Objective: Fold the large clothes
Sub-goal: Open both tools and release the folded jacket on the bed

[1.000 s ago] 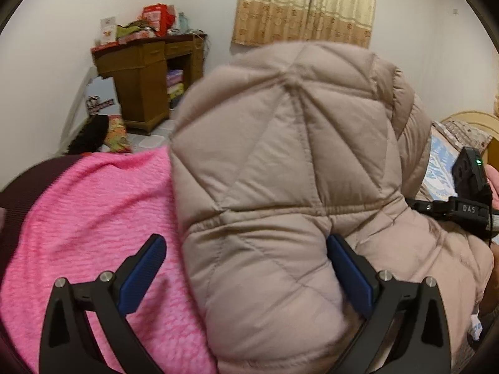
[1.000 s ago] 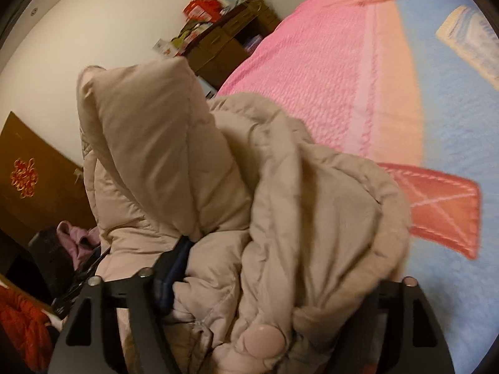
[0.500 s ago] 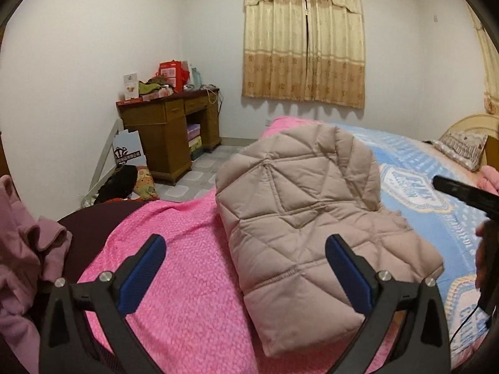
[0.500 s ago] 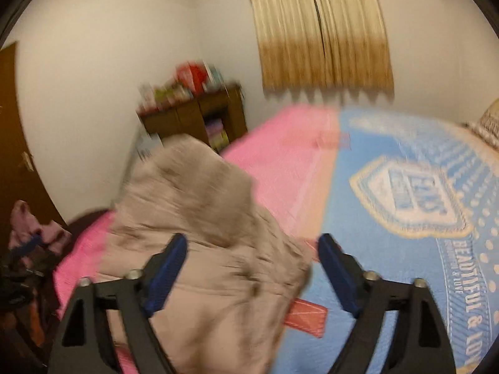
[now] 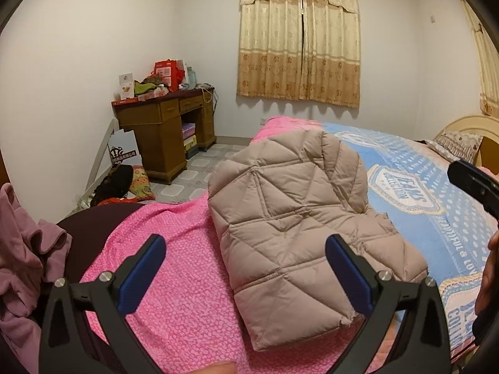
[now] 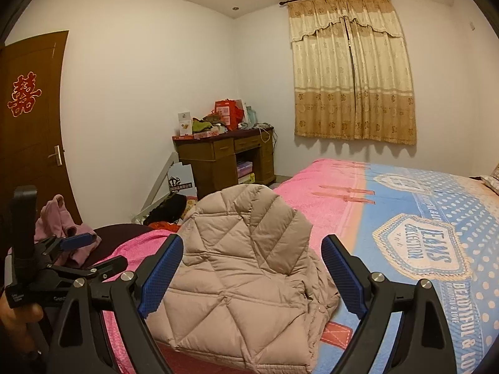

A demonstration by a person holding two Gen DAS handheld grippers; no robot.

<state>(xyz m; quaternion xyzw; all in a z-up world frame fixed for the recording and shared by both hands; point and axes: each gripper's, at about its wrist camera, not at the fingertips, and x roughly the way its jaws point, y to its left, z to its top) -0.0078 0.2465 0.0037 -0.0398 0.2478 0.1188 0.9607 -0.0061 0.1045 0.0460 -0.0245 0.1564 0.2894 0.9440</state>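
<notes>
Folded beige quilted jacket [image 5: 296, 218] lying mid-frame on the pink and blue bed [image 5: 436, 218], left gripper [image 5: 246, 268] spread apart and empty, right gripper [image 6: 252, 277] likewise, brown door [image 6: 31, 118] at left only in right view, pillow [image 5: 458, 145] at right only in left view

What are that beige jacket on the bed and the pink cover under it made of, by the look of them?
The beige jacket looks like smooth, slightly shiny synthetic shell over puffy filling: stitched triangles bulge between the seams. The pink cover looks like soft, matte, towel-like or knitted fabric with a fine nubby pattern; the fibre itself cannot be told.
</notes>
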